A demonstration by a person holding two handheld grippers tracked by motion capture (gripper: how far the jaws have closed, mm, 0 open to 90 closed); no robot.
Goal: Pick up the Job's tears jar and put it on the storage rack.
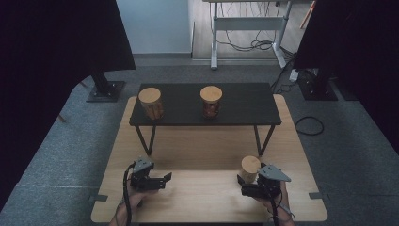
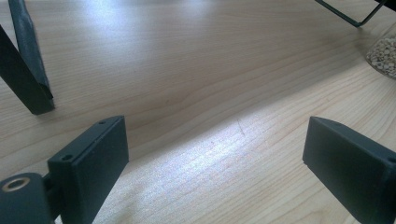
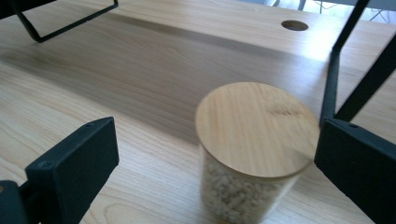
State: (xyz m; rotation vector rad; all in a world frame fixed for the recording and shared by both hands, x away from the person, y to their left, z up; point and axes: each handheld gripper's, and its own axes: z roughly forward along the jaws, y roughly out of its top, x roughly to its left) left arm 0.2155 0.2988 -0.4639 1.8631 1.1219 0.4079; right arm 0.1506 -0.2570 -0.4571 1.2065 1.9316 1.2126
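Grey carpet underfoot, black curtains left and right, cables trailing beneath a white desk frame at the back. At centre, a pale wooden table [image 1: 207, 150], fine straight grain, glare across the near half. On it, a low black shelf [image 1: 244, 106], flat matte top on thin angled metal legs.

Three cylindrical glass jars in all, each under a round, flat, light-wood lid. Two upright on the shelf: the left jar [image 1: 151, 103] with tan contents, the middle jar [image 1: 211, 101] with darker reddish contents. Third, the near jar [image 1: 250, 168], upright on the tabletop at front right, packed with small pale grains.

Two hand-held grippers, blocky black jaws, one per hand. Right gripper [image 3: 215, 168] spread wide, jaws either side of the near jar [image 3: 254, 149]; right jaw at the lid's edge, contact impossible to confirm, left jaw well clear. Left gripper [image 2: 215, 163] also spread wide, clasping nothing, low over bare wood at front left, well apart from the near jar [image 2: 384, 56].
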